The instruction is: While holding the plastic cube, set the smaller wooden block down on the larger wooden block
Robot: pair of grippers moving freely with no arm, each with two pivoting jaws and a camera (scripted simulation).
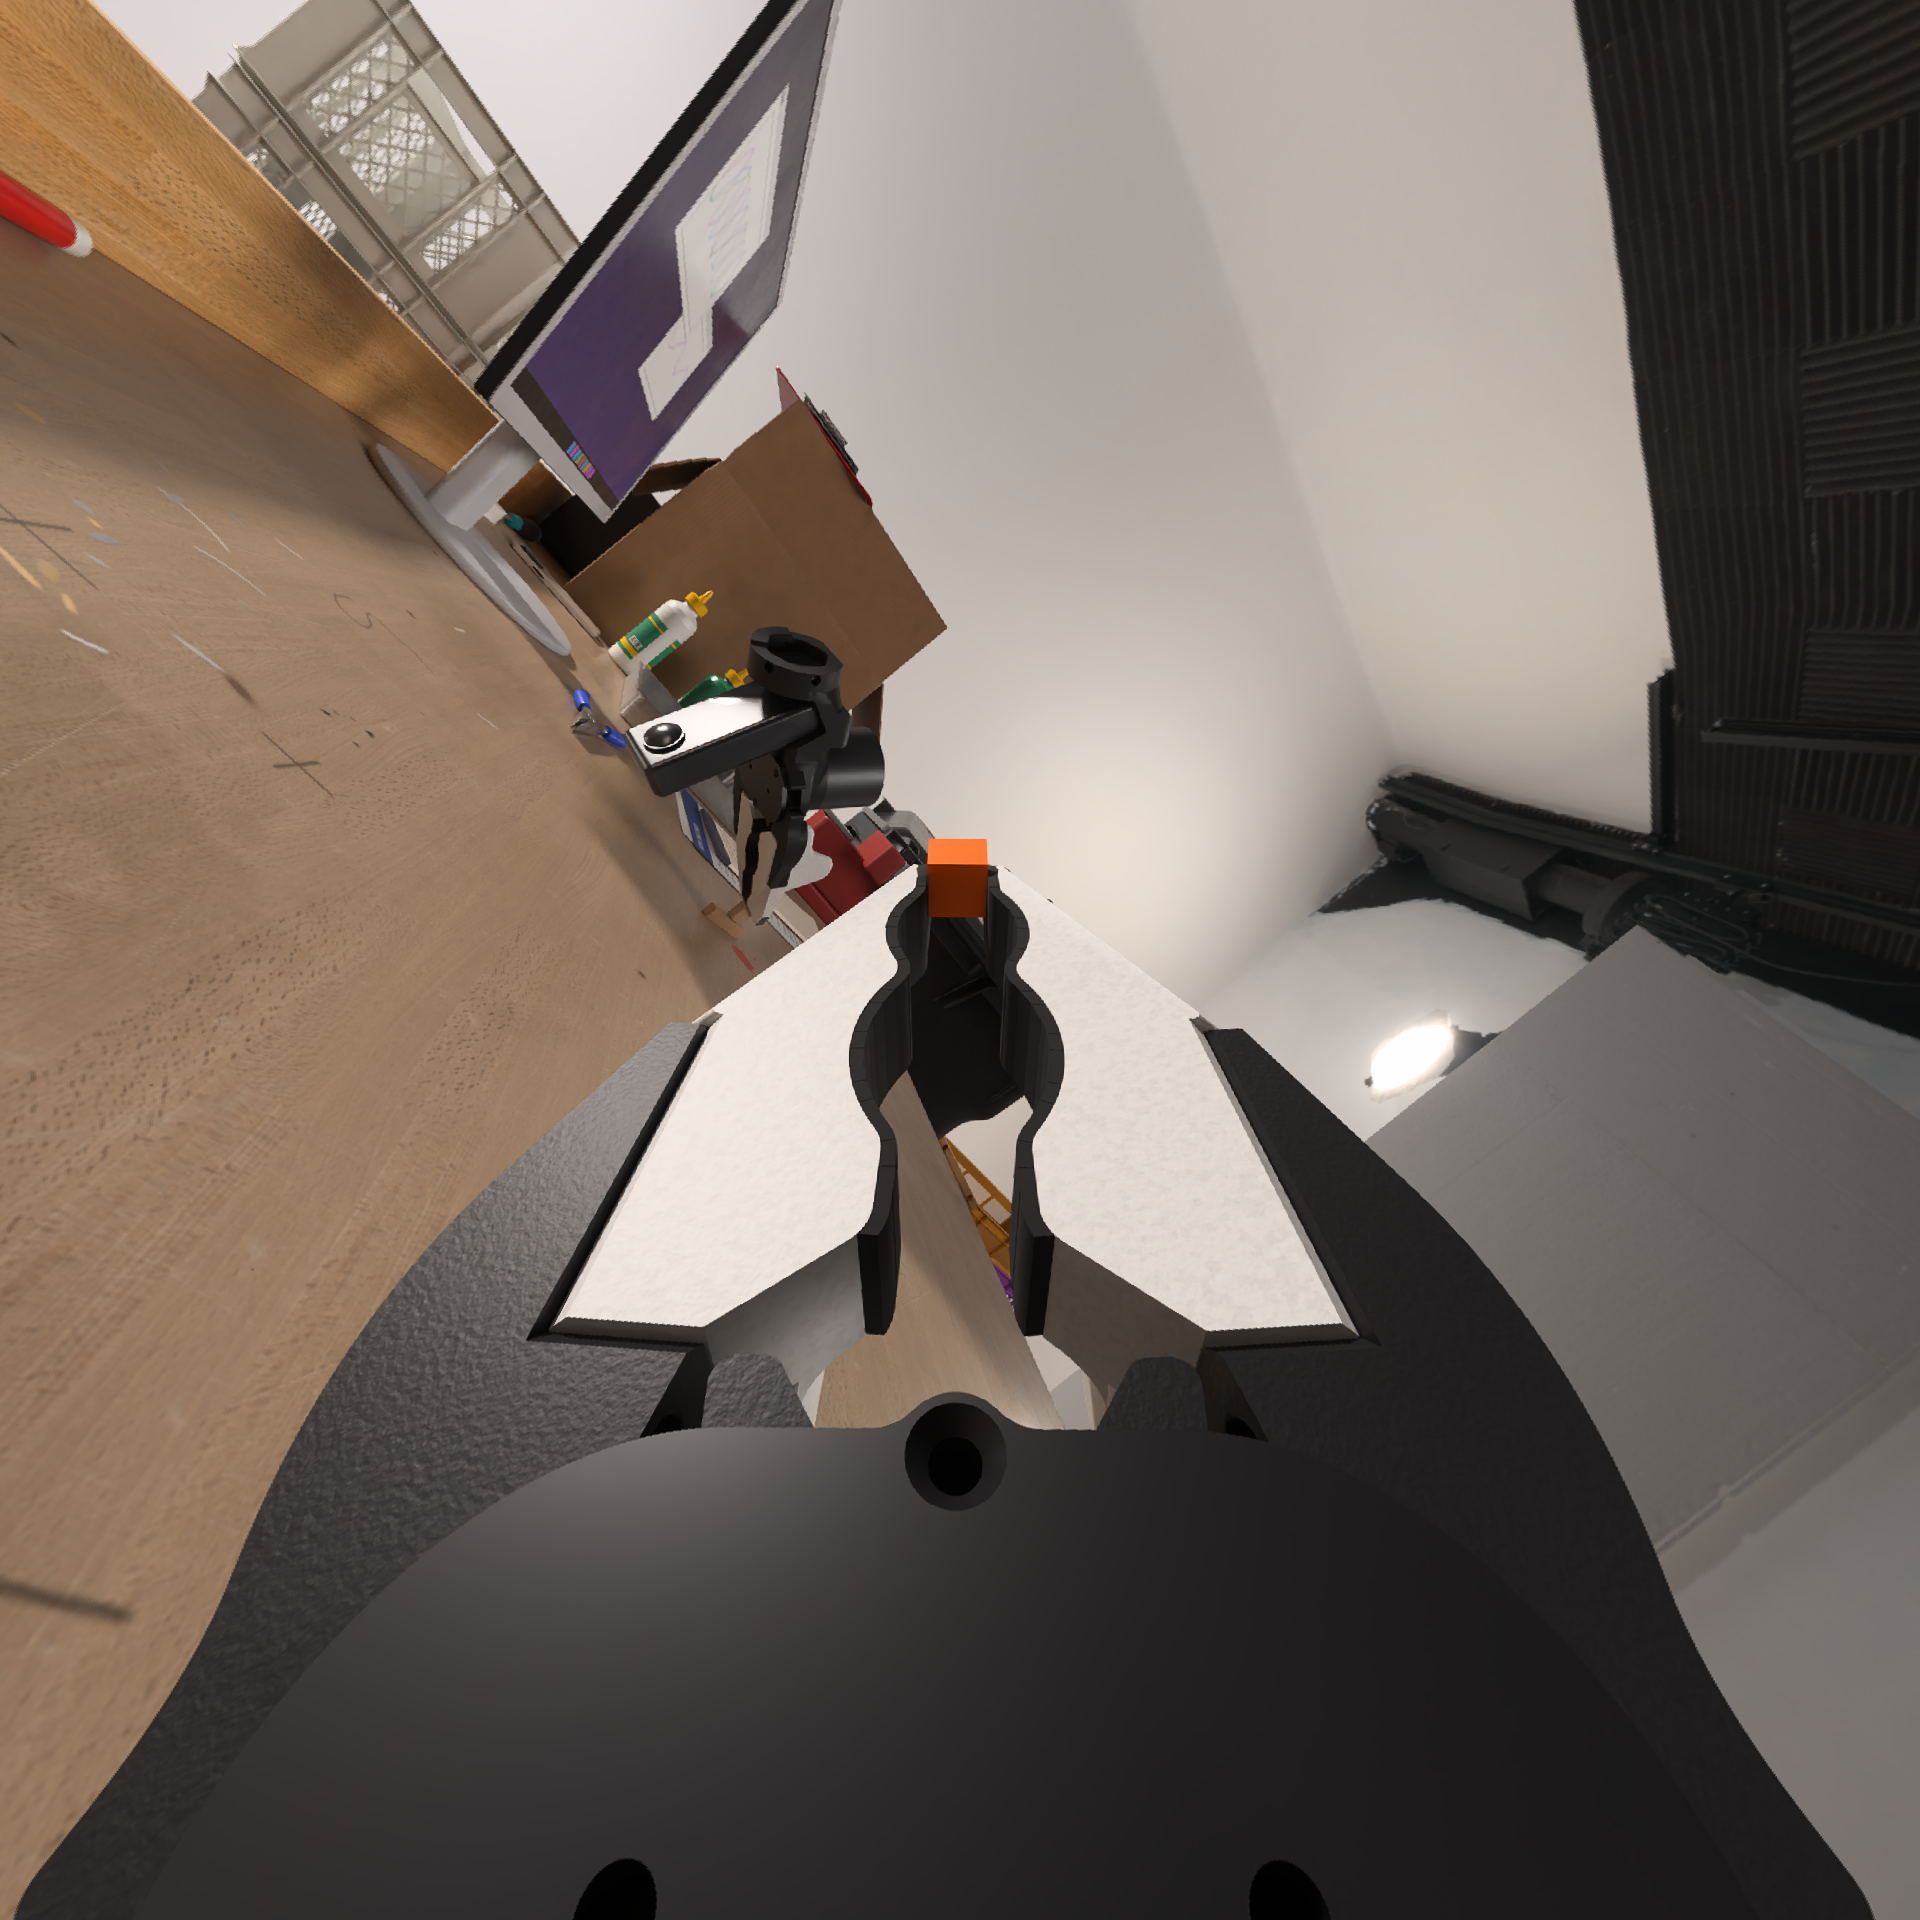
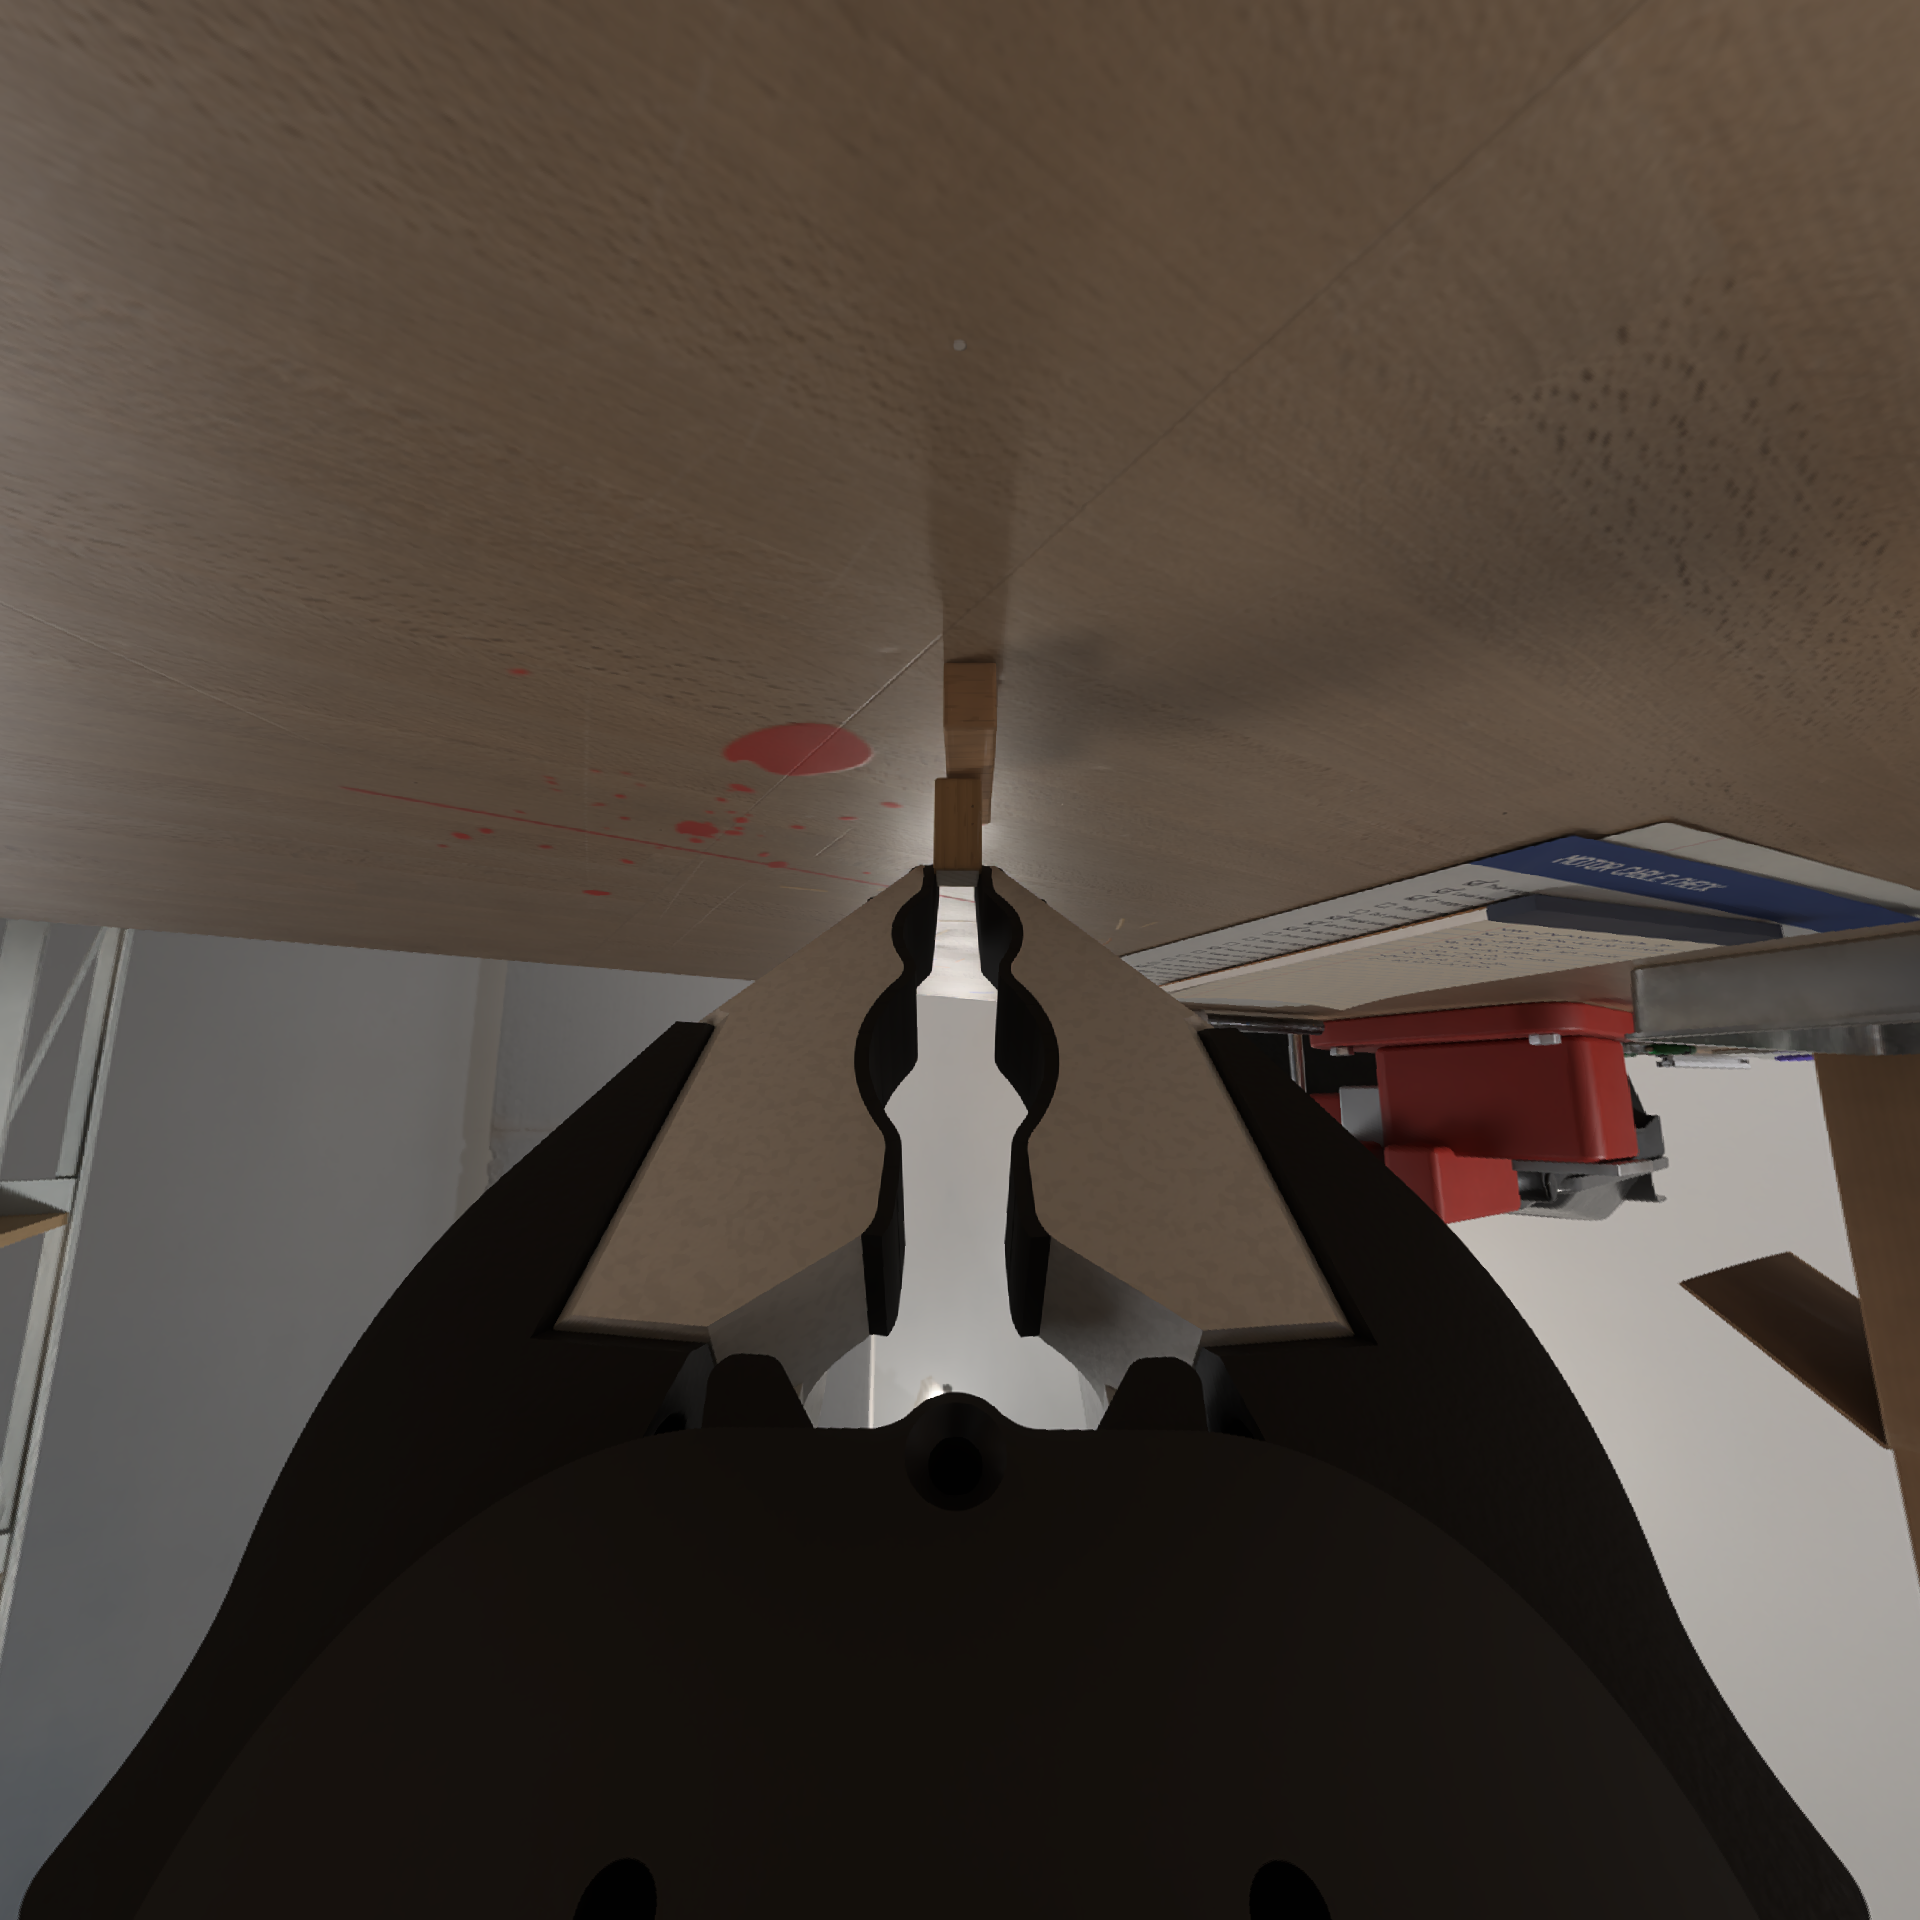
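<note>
My left gripper (image 1: 956, 883) is shut on the orange plastic cube (image 1: 957, 878) and holds it in the air, off the wooden table (image 1: 260, 831). My right gripper (image 2: 957, 878) points at the table, which appears upside down in its view, with its jaws close together on the smaller wooden block (image 2: 958, 823) at its fingertips. The larger wooden block (image 2: 971, 712) lies on the table just beyond, in line with it. I cannot tell whether the two blocks touch. The right gripper also shows in the left wrist view (image 1: 762, 868), low over a wooden block (image 1: 727, 920).
A red paint spot (image 2: 798, 748) marks the table beside the blocks. A blue-covered book (image 2: 1621, 888) and a red box (image 2: 1496, 1091) sit to the right. A monitor (image 1: 665, 343), a cardboard box (image 1: 769, 561), a glue bottle (image 1: 660, 629) and a red marker (image 1: 42, 218) are farther off.
</note>
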